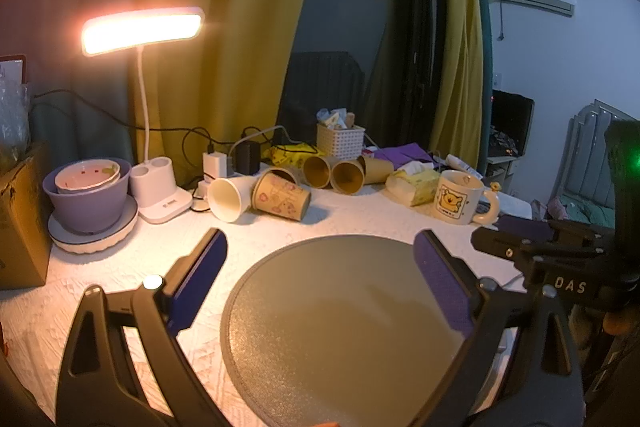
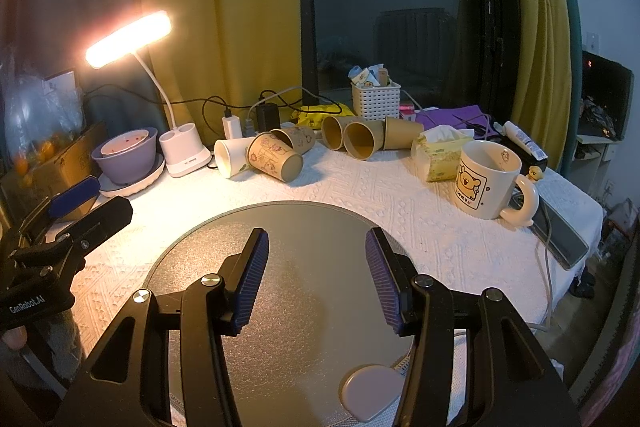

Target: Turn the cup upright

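Observation:
Several paper cups lie on their sides at the back of the table: a white cup (image 1: 226, 198) (image 2: 228, 157), a patterned brown cup (image 1: 280, 197) (image 2: 275, 157), and plain brown cups (image 1: 347, 177) (image 2: 362, 140) behind them. A cream bear mug (image 1: 460, 197) (image 2: 486, 179) stands upright at the right. My left gripper (image 1: 320, 247) is open and empty above a round grey mat (image 1: 340, 327) (image 2: 288, 219). My right gripper (image 2: 317, 245) is open and empty over the same mat, well short of the cups.
A lit desk lamp (image 1: 142, 29) (image 2: 128, 39) and a purple bowl stack (image 1: 86, 195) (image 2: 126, 155) stand at the left. A white basket (image 2: 376, 99), tissue pack (image 2: 440, 151) and phone (image 2: 560, 235) sit at the right. A chargers and cables tangle runs along the back.

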The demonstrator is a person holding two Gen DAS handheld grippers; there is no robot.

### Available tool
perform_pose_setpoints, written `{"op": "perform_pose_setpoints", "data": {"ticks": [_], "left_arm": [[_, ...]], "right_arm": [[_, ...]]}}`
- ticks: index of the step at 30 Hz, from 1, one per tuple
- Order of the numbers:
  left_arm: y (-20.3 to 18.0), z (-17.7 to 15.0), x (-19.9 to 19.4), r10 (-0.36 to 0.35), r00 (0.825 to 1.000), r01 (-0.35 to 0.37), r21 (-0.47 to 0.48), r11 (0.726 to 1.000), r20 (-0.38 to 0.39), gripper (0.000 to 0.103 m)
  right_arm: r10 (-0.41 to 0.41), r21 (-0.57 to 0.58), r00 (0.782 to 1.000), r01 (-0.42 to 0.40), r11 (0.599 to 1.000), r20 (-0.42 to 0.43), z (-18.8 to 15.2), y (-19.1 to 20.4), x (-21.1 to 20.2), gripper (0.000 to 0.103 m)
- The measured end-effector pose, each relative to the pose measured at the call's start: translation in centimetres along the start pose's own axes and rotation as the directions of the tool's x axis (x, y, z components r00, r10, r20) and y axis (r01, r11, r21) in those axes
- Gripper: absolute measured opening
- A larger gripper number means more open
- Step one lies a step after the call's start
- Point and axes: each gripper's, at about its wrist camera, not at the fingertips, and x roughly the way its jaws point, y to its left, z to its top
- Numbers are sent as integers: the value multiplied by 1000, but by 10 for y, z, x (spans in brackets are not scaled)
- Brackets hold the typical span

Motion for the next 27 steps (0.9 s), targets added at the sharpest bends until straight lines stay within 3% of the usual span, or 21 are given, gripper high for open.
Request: {"op": "perform_pose_setpoints", "data": {"ticks": [27], "left_arm": [[-3,1,-5,-12,1000,12,-1,1000,21,95]], "right_arm": [[0,-1,1000,0,1000,0,-2,4,-1,53]]}}
